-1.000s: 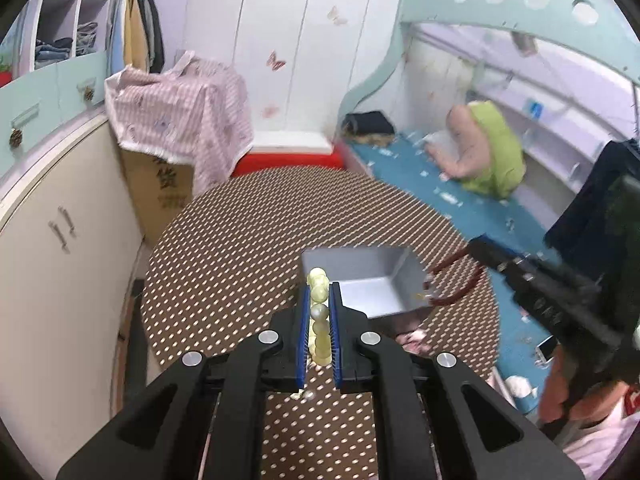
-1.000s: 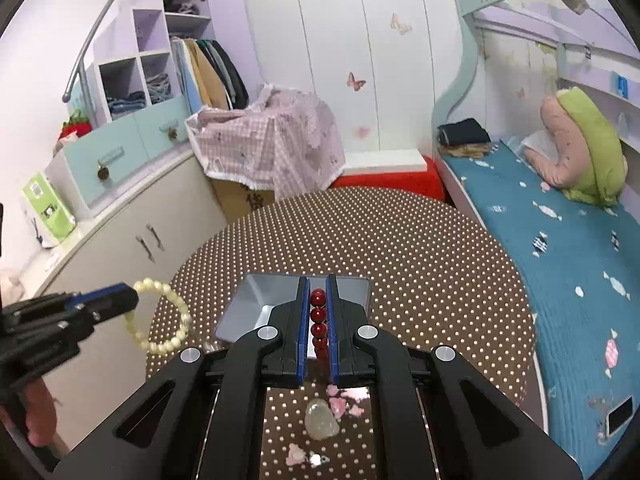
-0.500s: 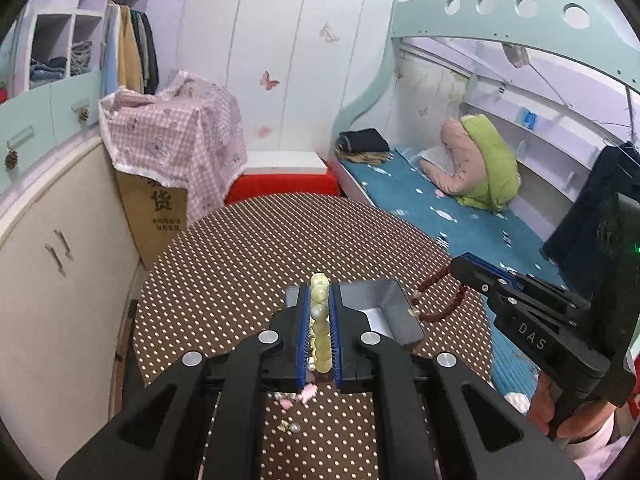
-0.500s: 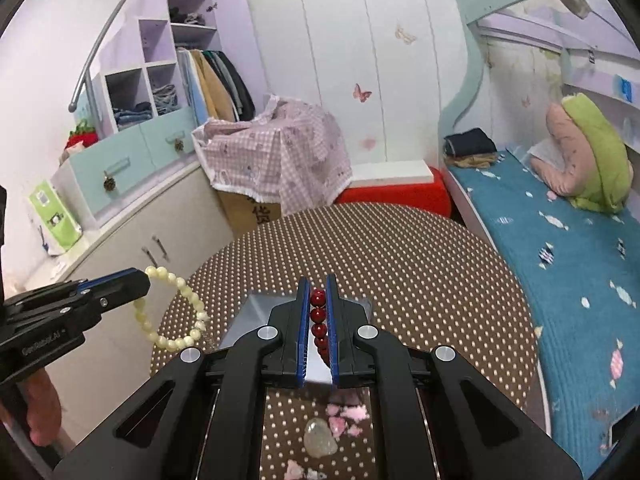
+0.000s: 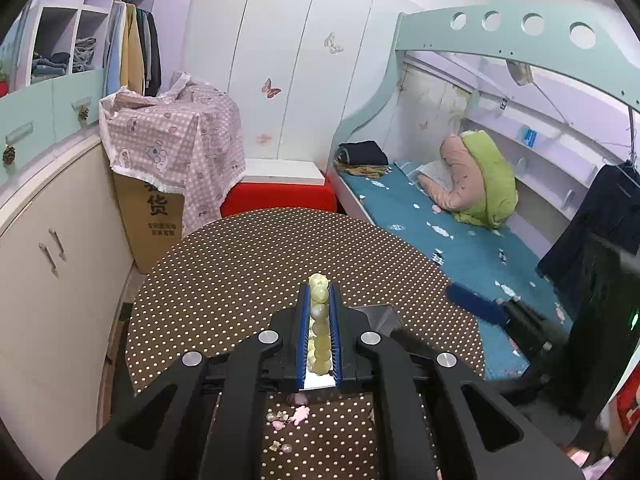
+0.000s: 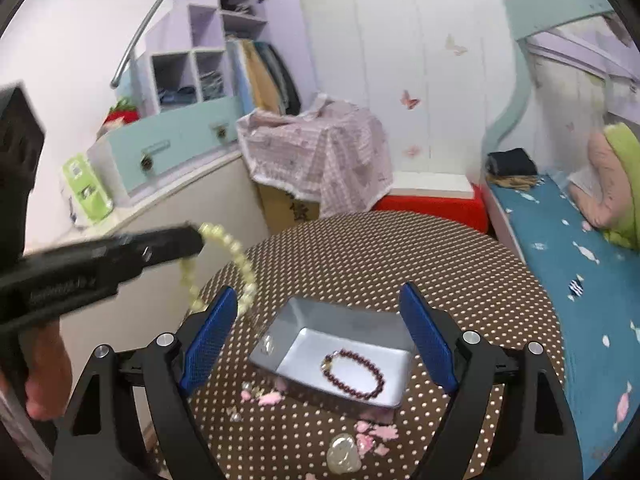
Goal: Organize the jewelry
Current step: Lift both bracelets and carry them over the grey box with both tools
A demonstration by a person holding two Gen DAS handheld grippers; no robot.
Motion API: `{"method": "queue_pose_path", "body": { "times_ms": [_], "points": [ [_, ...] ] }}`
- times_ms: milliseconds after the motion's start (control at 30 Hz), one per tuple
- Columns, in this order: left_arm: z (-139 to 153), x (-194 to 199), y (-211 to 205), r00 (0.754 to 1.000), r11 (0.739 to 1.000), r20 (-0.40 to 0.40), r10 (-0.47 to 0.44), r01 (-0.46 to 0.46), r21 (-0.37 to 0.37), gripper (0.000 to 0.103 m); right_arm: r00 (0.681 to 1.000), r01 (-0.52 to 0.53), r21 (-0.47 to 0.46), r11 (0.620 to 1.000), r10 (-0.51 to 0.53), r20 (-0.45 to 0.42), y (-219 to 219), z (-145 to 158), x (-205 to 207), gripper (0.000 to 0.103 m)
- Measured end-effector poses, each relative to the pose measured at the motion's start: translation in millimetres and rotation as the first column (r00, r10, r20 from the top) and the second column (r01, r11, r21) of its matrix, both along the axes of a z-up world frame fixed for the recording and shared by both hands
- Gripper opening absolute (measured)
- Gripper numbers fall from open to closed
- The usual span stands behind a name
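Left gripper (image 5: 319, 330), clamped on a pale yellow-green bead bracelet (image 6: 224, 268), risks swinging it past the grey metal tray (image 6: 304, 316) onto the dotted worktop (image 6: 400, 256).

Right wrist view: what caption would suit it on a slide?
Right gripper opening above a dark red bracelet lying in the grey tray; left gripper holds a pale bracelet.

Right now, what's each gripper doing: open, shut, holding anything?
Left gripper: shut on the pale yellow-green bead bracelet.
Right gripper: jaws opening, nothing between them; the dark red bead bracelet lies in the silver tray.
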State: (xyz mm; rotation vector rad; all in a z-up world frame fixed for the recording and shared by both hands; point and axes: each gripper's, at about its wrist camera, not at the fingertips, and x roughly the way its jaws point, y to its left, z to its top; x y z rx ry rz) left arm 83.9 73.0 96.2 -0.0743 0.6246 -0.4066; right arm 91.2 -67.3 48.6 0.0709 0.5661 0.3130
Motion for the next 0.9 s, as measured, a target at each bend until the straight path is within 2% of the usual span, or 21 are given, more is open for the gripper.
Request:
{"method": "queue_pose_path", "body": {
  "times_ms": [100, 333, 367, 400, 433, 500, 533, 600, 633, 700, 767, 833, 900],
  "points": [
    [1.7, 0.8, -0.6, 1.0, 1.0, -0.001, -0.012, 0.011, -0.014, 0.008, 0.998, -0.049, -0.019, 0.999, 0.049, -0.034, 8.8, -9.4, 4.9, 0.064],
    [3.4, 0.2, -0.8, 1.0, 0.999, -0.006, -0.024, 0.024, -0.035, 0.008, 0.99, -0.119, -0.006, 0.993, 0.118, -0.078, 30.0, -35.0, 19.3, 0.062],
    [4.0, 0.3, 0.2, 1.0, 0.999, -0.005, -0.025, 0.024, -0.038, 0.008, 0.989, -0.123, -0.016, 0.992, 0.121, -0.082, 32.6, -38.8, 21.7, 0.059],
    [4.3, -0.3, 0.9, 1.0, 0.999, -0.004, -0.023, 0.023, -0.039, 0.008, 0.986, -0.137, -0.021, 0.99, 0.134, -0.1, 36.2, -44.5, 26.1, 0.044],
    [4.7, -0.7, 1.0, 1.0, 0.999, -0.002, -0.021, 0.021, -0.039, 0.008, 0.983, -0.15, -0.01, 0.989, 0.147, -0.114, 38.0, -47.7, 29.1, 0.023],
    [4.7, -0.3, 2.0, 1.0, 0.999, -0.002, -0.024, 0.024, -0.039, 0.008, 0.975, -0.166, 0.039, 0.985, 0.17, -0.144, 38.5, -56.1, 35.9, 0.009],
    [4.2, -0.3, 2.5, 1.0, 0.999, -0.003, -0.027, 0.027, -0.039, 0.008, 0.978, -0.145, 0.04, 0.989, 0.149, -0.146, 37.2, -58.3, 37.6, 0.004],
    [1.3, 0.3, 3.7, 1.0, 1.0, -0.004, -0.008, 0.008, -0.026, 0.008, 0.989, -0.049, 0.063, 0.997, 0.057, -0.134, 23.8, -55.3, 38.7, 0.001],
    [-0.6, 2.3, 4.9, 1.0, 1.0, -0.006, 0.01, -0.01, -0.013, 0.008, 0.994, -0.014, 0.108, 0.994, 0.026, -0.11, 9.9, -46.4, 36.0, 0.0],
    [-8.7, 9.7, 7.9, 0.998, 0.999, -0.046, 0.033, -0.033, -0.005, 0.008, 0.999, 0.033, 0.132, 0.991, -0.032, -0.015, -14.4, -20.7, 23.9, 0.0],
    [-13.2, 16.1, 11.9, 0.996, 0.999, -0.085, 0.029, -0.032, -0.028, 0.008, 0.998, -0.001, 0.108, 0.994, -0.006, 0.067, -29.1, 1.2, 11.8, 0.001],
    [-11.1, 16.8, 14.2, 0.996, 0.999, -0.076, 0.035, -0.037, -0.03, 0.008, 0.998, -0.011, 0.111, 0.994, 0.004, 0.068, -33.0, 3.5, 8.4, 0.005],
    [-6.3, 15.4, 15.1, 0.998, 0.999, -0.059, 0.035, -0.037, -0.031, 0.008, 0.996, -0.089, 0.071, 0.994, 0.087, 0.022, -18.7, -7.4, 10.6, 0.007]
  ]
}}
